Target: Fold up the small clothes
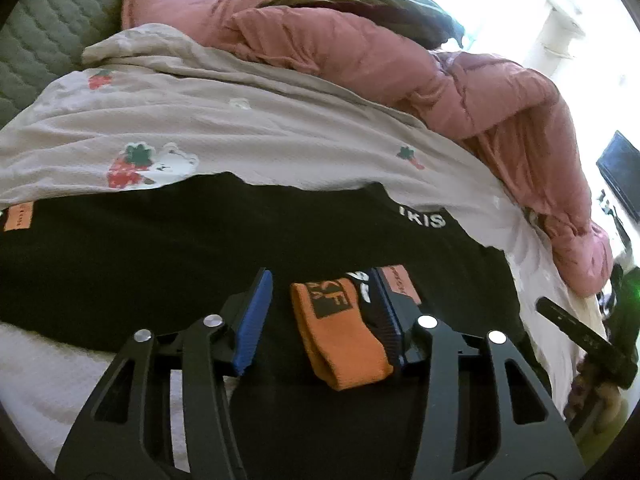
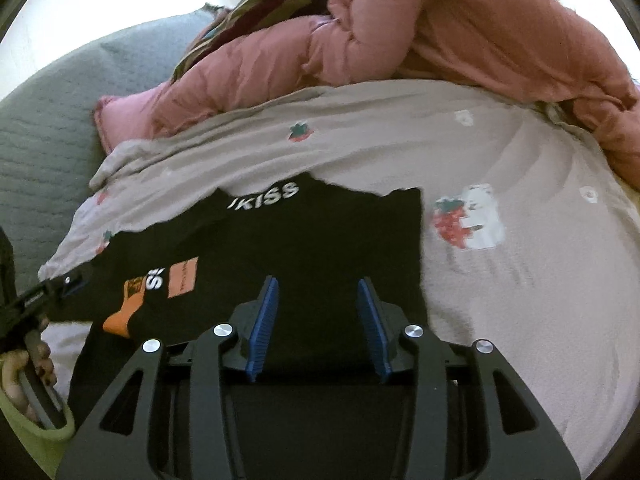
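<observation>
Both hand-held grippers, left [image 1: 324, 316] and right [image 2: 318, 328], hover part-spread, empty, over black garment [image 2: 320, 240].

Black garment [image 2: 304, 248] with white lettering and orange patches; strawberry-printed beige sheet [image 2: 400, 140]; pink quilt [image 2: 440, 40]; blue gripper pads [image 2: 264, 328].

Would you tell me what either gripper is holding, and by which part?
Nothing: left gripper stands open around the orange sock; right gripper open over the black garment.

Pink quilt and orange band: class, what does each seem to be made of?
Pink quilt: probably thin woven shell over soft filling, slightly glossy; it puffs between stitched seams. Orange band: likely knitted stretch fabric, matte; fine ribbed surface, black woven-looking lettering.
</observation>
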